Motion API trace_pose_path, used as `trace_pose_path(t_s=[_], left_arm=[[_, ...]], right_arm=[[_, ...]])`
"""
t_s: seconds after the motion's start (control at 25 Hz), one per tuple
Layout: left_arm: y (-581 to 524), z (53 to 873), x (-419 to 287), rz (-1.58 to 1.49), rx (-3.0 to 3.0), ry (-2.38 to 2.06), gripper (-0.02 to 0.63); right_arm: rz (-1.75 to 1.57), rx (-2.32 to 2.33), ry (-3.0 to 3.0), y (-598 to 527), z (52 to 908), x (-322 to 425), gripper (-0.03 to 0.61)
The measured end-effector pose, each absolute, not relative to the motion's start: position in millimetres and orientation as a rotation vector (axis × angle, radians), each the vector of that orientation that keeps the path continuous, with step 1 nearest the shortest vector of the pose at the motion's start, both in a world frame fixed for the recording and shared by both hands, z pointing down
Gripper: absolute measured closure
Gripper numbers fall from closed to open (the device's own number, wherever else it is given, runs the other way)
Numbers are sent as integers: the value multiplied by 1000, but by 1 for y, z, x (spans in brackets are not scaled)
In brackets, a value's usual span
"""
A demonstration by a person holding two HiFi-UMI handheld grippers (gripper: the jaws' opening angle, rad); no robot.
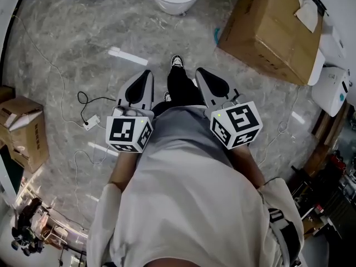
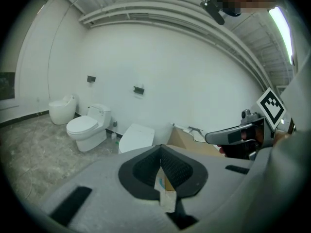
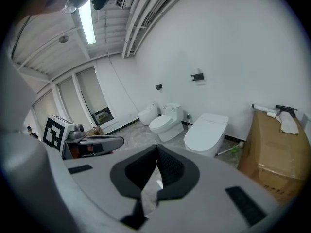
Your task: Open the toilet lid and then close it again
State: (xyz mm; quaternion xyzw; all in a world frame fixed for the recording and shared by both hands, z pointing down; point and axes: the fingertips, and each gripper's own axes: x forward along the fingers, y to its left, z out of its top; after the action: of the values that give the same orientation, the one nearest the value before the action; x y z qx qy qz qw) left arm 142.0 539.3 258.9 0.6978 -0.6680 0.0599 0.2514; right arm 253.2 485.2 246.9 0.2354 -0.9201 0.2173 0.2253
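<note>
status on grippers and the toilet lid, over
Left gripper and right gripper shut, empty. Toilet lid down, not reached. Cardboard box beside it.

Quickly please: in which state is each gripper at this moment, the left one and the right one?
Left gripper: closed, jaws together, holding nothing.
Right gripper: closed, jaws together, holding nothing.

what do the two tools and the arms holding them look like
Left tool and right tool match: grey wedge-shaped jaws with black ribbed pads, each carrying a white cube with black square markers. The person wears a pale grey top with loose sleeves.
</note>
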Motion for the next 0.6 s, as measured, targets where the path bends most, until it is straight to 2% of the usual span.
trace_pose_path(t_s=[0.6], left_arm=[[404, 269, 95, 179, 1862, -1786, 611]], right_arm=[[615, 534, -2497, 352, 263, 188, 568]])
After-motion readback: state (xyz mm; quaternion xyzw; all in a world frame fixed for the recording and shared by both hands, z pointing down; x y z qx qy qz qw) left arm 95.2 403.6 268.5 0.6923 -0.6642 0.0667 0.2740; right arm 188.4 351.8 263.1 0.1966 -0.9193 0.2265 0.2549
